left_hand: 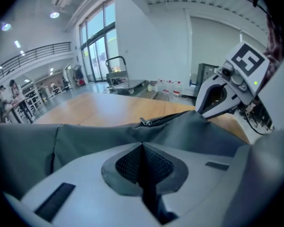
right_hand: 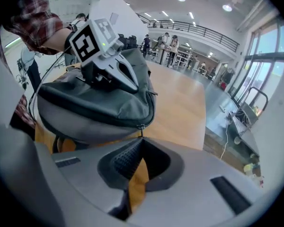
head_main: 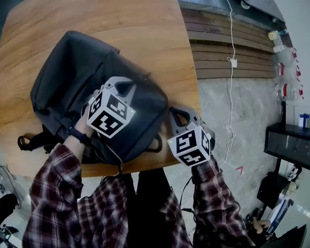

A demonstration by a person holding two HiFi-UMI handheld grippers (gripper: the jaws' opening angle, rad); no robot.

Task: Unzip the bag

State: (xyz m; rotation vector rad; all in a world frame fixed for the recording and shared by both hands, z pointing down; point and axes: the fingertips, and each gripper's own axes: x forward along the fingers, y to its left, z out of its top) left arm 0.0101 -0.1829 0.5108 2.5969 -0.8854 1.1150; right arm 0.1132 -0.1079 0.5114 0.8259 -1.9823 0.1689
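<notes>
A dark grey backpack (head_main: 88, 81) lies flat on the round wooden table (head_main: 119, 14). My left gripper (head_main: 125, 87) rests on top of the bag, its jaws shut and seemingly pinching the bag's fabric (left_hand: 109, 136). A second metal zip pull (left_hand: 144, 122) shows on the ridge just beyond it. My right gripper (head_main: 174, 111) is at the bag's right edge, close to the table's edge. It is shut on the small zipper pull (right_hand: 141, 127), which hangs from the zip line (right_hand: 151, 109). In the right gripper view the left gripper (right_hand: 132, 86) presses on the bag's top.
The table's edge (head_main: 194, 87) runs just right of the bag, with floor below. A white cable (head_main: 230, 61) trails over the floor. Plastic bottles (head_main: 285, 61) and a black box (head_main: 294, 143) stand at the far right. The bag's straps (head_main: 33, 141) stick out at the left.
</notes>
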